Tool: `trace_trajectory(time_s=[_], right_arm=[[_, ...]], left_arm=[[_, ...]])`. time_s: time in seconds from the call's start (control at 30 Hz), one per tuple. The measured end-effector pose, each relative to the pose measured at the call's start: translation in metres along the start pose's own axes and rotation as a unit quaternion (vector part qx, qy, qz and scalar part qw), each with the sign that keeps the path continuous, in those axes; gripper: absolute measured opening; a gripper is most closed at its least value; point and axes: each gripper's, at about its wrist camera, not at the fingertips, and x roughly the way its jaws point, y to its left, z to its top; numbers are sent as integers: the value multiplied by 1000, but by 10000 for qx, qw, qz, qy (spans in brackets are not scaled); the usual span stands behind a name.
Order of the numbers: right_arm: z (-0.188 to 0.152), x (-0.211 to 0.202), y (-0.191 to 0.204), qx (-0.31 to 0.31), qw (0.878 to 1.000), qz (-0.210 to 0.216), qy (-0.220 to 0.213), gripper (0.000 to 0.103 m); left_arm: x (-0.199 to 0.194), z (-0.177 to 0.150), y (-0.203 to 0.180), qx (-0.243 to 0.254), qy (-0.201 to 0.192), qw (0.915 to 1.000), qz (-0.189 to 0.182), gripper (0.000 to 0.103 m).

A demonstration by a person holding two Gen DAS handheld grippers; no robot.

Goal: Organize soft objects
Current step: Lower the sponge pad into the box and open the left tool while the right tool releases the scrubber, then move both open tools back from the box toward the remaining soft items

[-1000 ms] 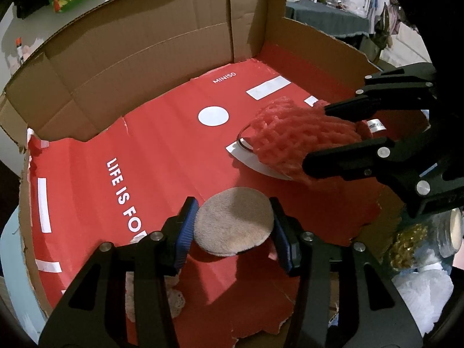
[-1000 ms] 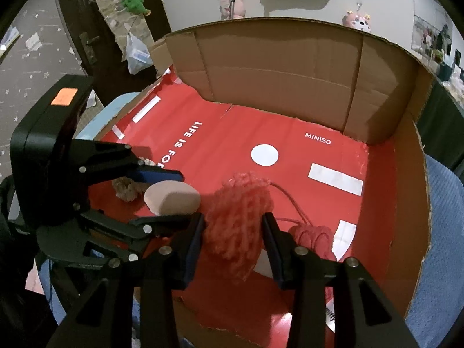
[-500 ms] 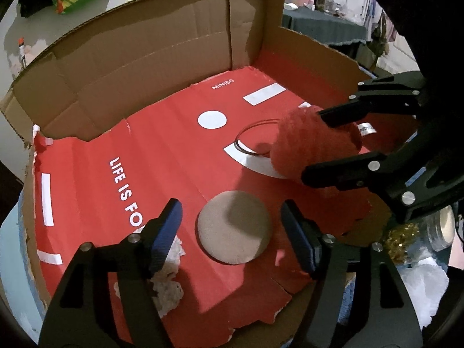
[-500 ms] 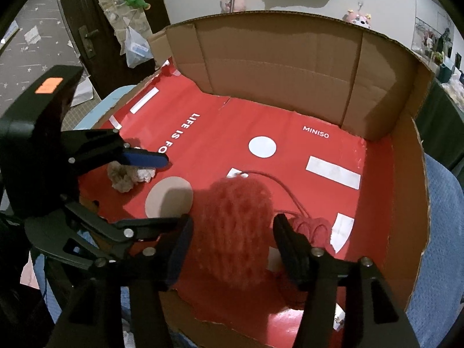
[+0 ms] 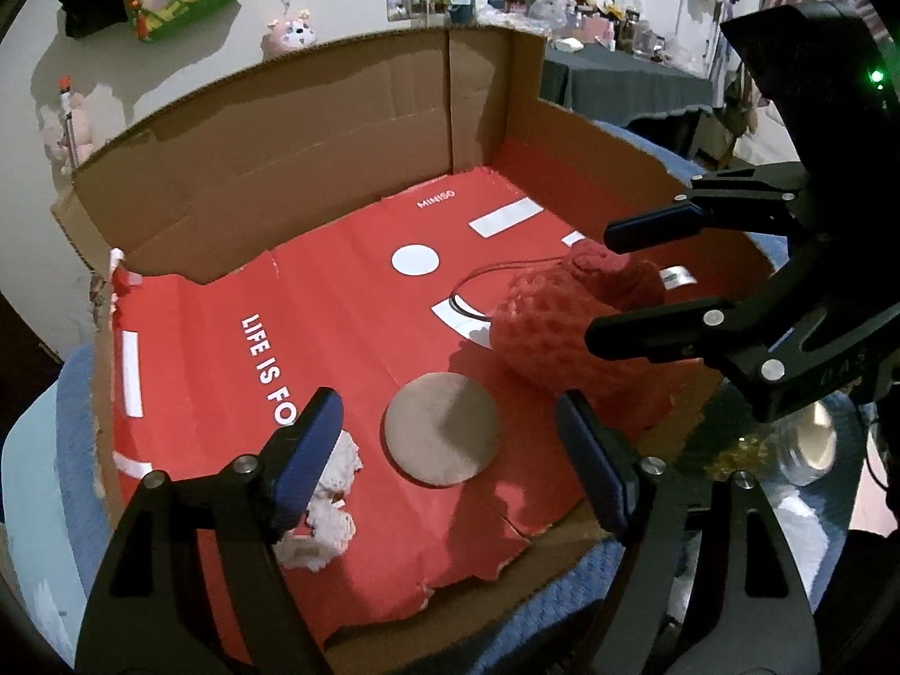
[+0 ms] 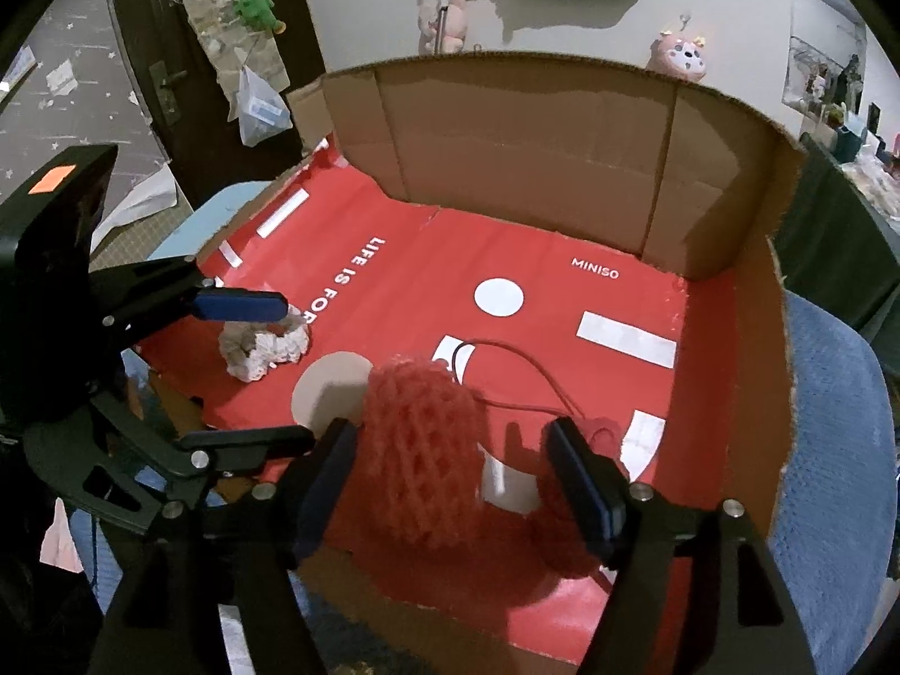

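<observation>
Cardboard tray lined in red, two soft things just let go.

Left wrist view: our left tool [image 5: 450, 439] has just been opening and stands wide, the tan round pad [image 5: 441, 427] lying flat between its pads, untouched; white lace [image 5: 320, 512] sits at seven o'clock. Right wrist view: our right tool [image 6: 450, 478] has likewise just been opening, wide around the red mesh puff [image 6: 422, 450], which rests on the tray [image 6: 506, 140] floor at six o'clock. We judge placing done; next comes withdrawing clear and fetching another item.

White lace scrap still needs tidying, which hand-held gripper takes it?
Probably left. The left hand-held gripper is open, with the white lace scrap beside its finger; the right hand-held gripper straddles the red net pouch.
</observation>
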Motion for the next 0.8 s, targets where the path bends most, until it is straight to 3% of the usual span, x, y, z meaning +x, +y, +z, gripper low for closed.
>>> trace_trajectory(time_s=[0.43, 0.57, 0.8], right_arm=[[-11, -68, 19, 68, 9978, -102, -654, 91], [-20, -95, 28, 71, 9954, -172, -937, 98], [-44, -140, 51, 28, 9891, -424, -1411, 103]], left_arm=[[-60, -10, -15, -257, -617, 9977, 68, 91], [-85, -17, -22, -397, -890, 9952, 107, 91], [-126, -31, -38, -607, -1417, 9878, 213, 98]])
